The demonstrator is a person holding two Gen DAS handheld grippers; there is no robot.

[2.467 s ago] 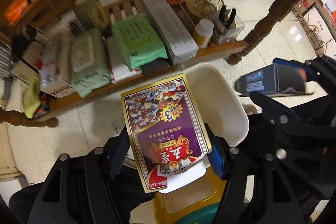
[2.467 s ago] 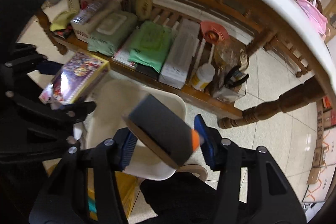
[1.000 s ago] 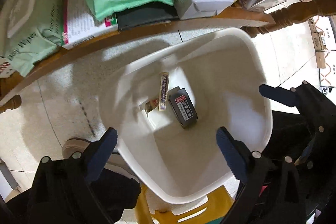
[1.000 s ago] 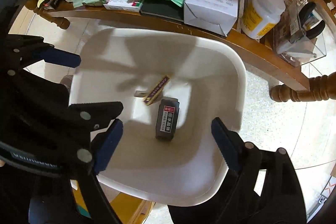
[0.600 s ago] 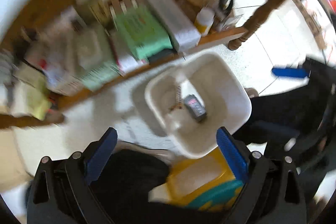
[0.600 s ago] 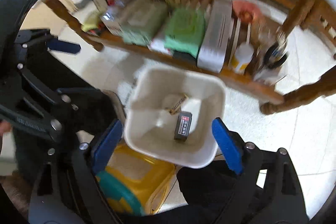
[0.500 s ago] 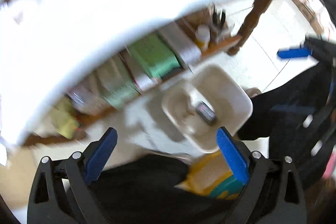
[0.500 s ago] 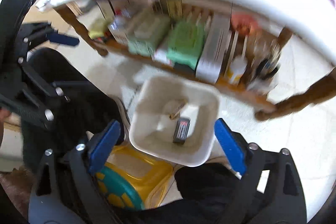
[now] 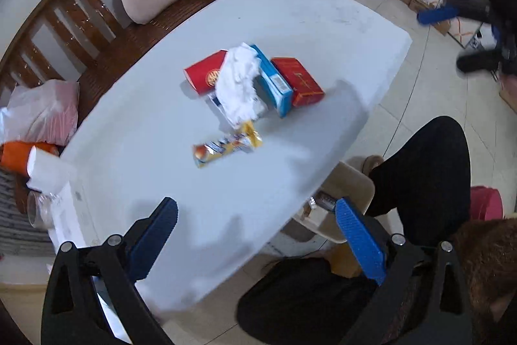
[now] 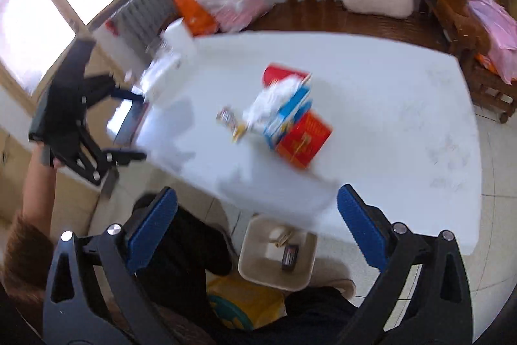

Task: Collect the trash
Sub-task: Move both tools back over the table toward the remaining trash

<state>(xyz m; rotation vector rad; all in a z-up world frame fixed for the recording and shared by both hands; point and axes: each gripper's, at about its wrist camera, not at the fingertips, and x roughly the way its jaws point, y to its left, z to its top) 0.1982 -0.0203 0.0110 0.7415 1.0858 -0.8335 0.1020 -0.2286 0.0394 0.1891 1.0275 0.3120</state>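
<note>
Both grippers, left gripper (image 9: 255, 231) and right gripper (image 10: 257, 227), hang empty above the white table (image 9: 323, 31), jaws spread wide, the right's having just been opening. Boxes, tissue (image 9: 239, 88) and a yellow wrapper (image 9: 226, 146) lie mid-table; the bin (image 10: 258, 275) below holds discarded packs.

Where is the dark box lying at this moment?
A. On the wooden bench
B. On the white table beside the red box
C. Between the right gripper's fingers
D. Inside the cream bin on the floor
D: the right wrist view shows the dark box on the bottom of the cream bin, under the edge of the white table.
</note>
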